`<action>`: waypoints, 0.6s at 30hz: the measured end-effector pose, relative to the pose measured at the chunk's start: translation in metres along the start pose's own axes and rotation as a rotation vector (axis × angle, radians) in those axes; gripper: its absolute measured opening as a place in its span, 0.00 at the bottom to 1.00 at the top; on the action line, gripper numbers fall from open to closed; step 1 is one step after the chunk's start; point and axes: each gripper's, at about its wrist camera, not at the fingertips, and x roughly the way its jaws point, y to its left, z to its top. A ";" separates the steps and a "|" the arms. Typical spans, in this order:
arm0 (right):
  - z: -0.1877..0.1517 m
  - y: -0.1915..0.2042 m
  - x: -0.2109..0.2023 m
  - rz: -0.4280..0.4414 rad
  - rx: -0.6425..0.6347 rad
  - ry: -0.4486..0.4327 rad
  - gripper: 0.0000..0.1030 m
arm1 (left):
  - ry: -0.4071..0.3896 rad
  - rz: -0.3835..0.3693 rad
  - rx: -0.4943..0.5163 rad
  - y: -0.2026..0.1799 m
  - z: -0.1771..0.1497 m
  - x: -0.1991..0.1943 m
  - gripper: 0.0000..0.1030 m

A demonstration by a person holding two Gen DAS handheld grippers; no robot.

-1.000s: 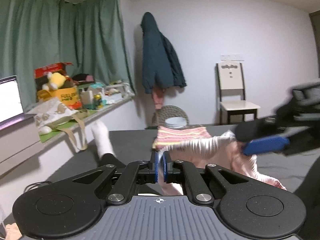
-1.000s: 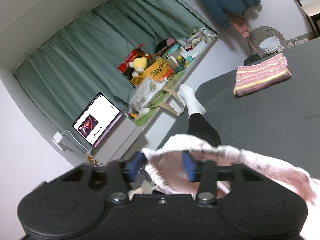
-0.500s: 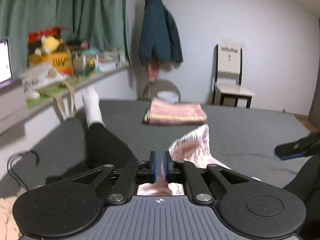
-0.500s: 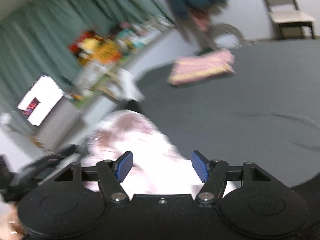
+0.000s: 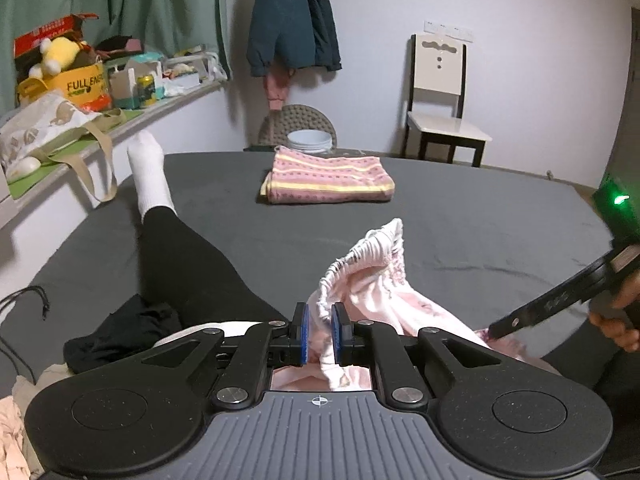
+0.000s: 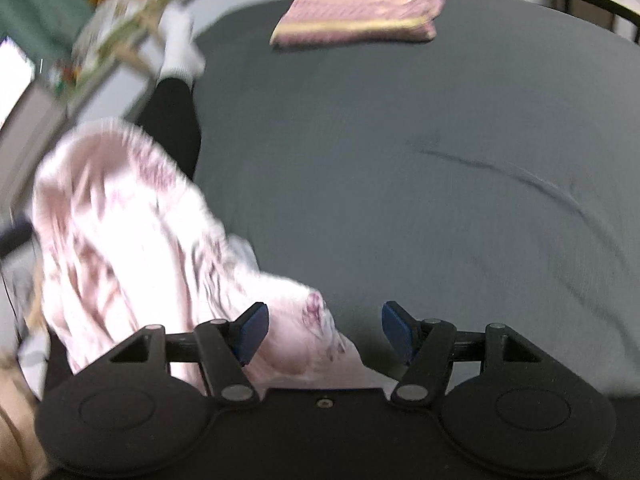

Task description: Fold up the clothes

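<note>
A pale pink garment with a ruffled elastic edge lies bunched on the grey bed. My left gripper is shut on a fold of its edge. My right gripper stands open low over the bed, and the garment spreads out to its left, with a corner lying between the fingers. The right gripper's black body, held in a hand, shows at the right of the left wrist view.
A folded pink striped cloth lies at the far side of the bed. A person's leg in black with a white sock stretches along the left. A cluttered shelf, a hanging jacket and a chair stand by the walls.
My right gripper has let go of the garment, opened and dropped low over the bed. The garment has come down from the air onto the bed, with my left gripper still shut on it.
</note>
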 end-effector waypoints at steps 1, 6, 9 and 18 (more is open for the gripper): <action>0.001 0.001 0.003 -0.005 -0.018 0.023 0.58 | 0.001 -0.009 -0.002 0.001 0.000 -0.002 0.11; 0.004 0.007 0.020 -0.024 -0.060 0.084 0.51 | 0.050 -0.043 0.059 -0.002 -0.004 0.001 0.12; 0.003 0.010 0.030 0.000 -0.048 0.114 0.44 | 0.086 -0.069 0.064 -0.004 -0.003 0.009 0.12; -0.012 0.029 0.044 -0.015 -0.075 0.124 0.20 | 0.085 0.001 0.056 -0.010 0.001 0.022 0.78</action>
